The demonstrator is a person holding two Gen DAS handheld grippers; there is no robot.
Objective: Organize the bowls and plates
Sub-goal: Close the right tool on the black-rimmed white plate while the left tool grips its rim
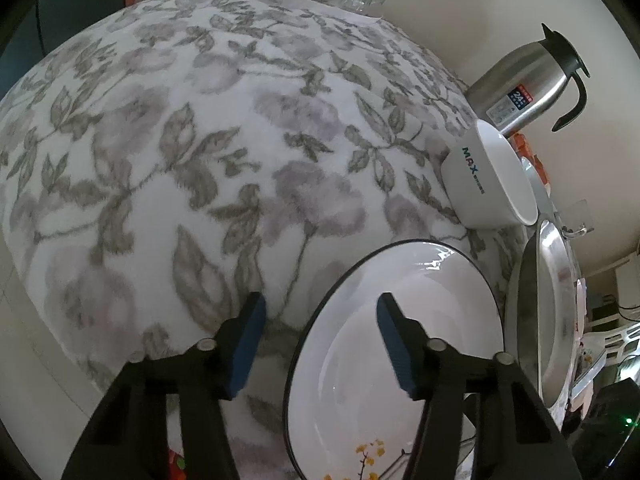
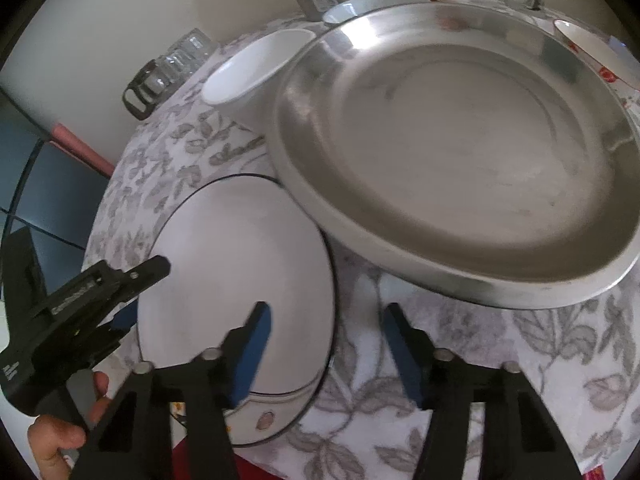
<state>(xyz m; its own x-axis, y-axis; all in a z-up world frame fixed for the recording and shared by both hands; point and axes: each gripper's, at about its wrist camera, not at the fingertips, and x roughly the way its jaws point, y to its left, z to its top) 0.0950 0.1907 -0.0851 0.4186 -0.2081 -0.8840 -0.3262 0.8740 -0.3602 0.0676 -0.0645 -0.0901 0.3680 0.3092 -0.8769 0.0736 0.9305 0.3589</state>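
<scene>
Item: white plate (image 1: 400,344). Step: grasping. My left gripper (image 1: 320,344) and right gripper (image 2: 326,352), fingers half-open, straddle opposite rims, nothing held. Next: pinch, lift level.

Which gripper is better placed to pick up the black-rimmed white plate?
Either, probably: the left gripper straddles one edge of the black-rimmed white plate and the right gripper straddles the opposite edge. Neither's pads press yet.

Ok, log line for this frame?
stage: reaching plate | left tongs: open, straddling its rim | right tongs: open, straddling opposite rim | steel pan: beside plate
</scene>
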